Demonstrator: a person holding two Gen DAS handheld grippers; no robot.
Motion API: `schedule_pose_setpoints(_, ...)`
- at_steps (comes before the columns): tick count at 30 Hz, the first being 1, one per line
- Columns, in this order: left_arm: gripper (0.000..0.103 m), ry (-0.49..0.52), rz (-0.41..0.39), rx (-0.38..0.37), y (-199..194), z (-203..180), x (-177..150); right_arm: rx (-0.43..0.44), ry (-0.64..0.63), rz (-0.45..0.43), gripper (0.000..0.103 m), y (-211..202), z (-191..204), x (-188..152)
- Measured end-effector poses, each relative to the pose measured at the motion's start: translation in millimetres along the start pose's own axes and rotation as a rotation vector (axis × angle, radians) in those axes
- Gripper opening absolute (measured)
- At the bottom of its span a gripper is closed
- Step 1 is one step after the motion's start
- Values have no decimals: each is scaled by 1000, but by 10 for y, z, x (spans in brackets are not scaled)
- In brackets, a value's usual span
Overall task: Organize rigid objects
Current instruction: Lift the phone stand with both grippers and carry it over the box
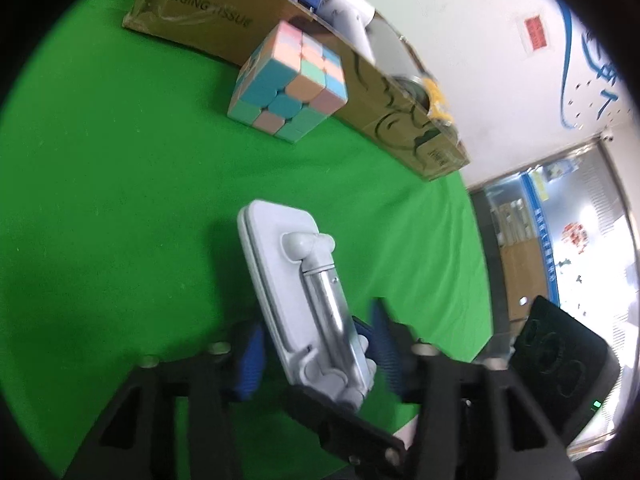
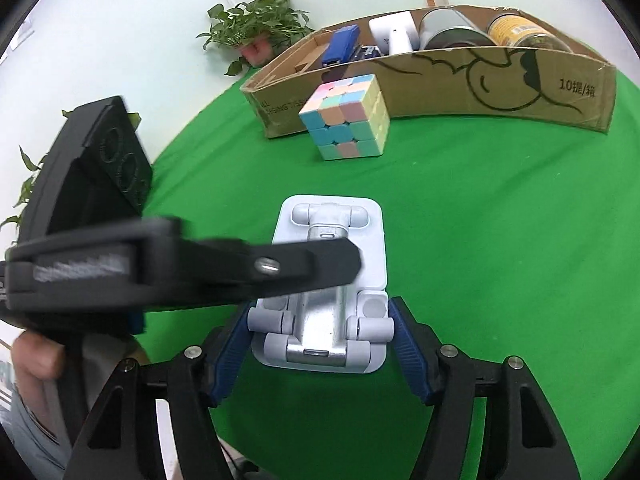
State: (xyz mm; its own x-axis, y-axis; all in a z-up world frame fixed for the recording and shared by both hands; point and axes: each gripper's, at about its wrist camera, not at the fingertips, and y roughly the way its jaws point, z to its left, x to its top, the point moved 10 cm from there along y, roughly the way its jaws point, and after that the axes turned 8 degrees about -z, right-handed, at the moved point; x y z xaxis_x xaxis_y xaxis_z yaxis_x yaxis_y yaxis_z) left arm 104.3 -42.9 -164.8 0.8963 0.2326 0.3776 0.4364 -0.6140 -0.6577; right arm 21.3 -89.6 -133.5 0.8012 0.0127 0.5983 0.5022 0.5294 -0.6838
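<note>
A folded pale grey phone stand (image 1: 296, 280) with a metal arm is caught in both grippers above the green cloth. My left gripper (image 1: 316, 320) is shut on it across its thickness, blue pads on the back plate and the arm side. In the right wrist view the left gripper's black finger (image 2: 304, 266) crosses over the stand (image 2: 336, 248). My right gripper (image 2: 320, 308) is shut on the stand's near end, a pad against each long side. A pastel puzzle cube (image 1: 288, 84) (image 2: 346, 120) sits on the cloth in front of the cardboard box (image 2: 480, 84).
The long cardboard box (image 1: 400, 112) at the back holds a blue stapler (image 2: 340, 46), a white item (image 2: 394, 34), a metal can (image 2: 448, 30) and a jar (image 2: 524, 30). A potted plant (image 2: 256, 20) stands behind its left end. A hand (image 2: 36, 356) shows at lower left.
</note>
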Motion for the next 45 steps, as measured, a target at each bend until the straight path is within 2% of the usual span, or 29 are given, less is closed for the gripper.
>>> schedule_pose_setpoints(6, 34, 16, -42, -20, -90, -58, 52, -15, -15, -25, 64, -26, 53, -29)
schedule_pose_setpoints(10, 31, 80, -97, -42, -332, -274, 256, -30, -71, -99, 64, -178, 174, 121)
schedule_pose_setpoints(18, 31, 218, -243, -67, -945, -748, 867, -27, -154, -310, 64, -522, 568, 877)
schedule_pose_setpoints(27, 31, 313, -334, -90, -1354, -1135, 1384, -38, -223, -442, 64, -764, 912, 1562)
schedule_pose_setpoints(35, 31, 363, -358, -74, -1493, -1274, 1947, -35, -243, -485, 64, -770, 1078, 2196)
schedule_pose_setpoints(40, 31, 369, -337, -52, -1423, -1231, 2298, -22, -201, -446, 64, -569, 1073, 2603)
schedule_pose_setpoints(45, 31, 352, -310, -34, -1271, -1090, 2580, -14, -161, -410, 64, -291, 1010, 2869)
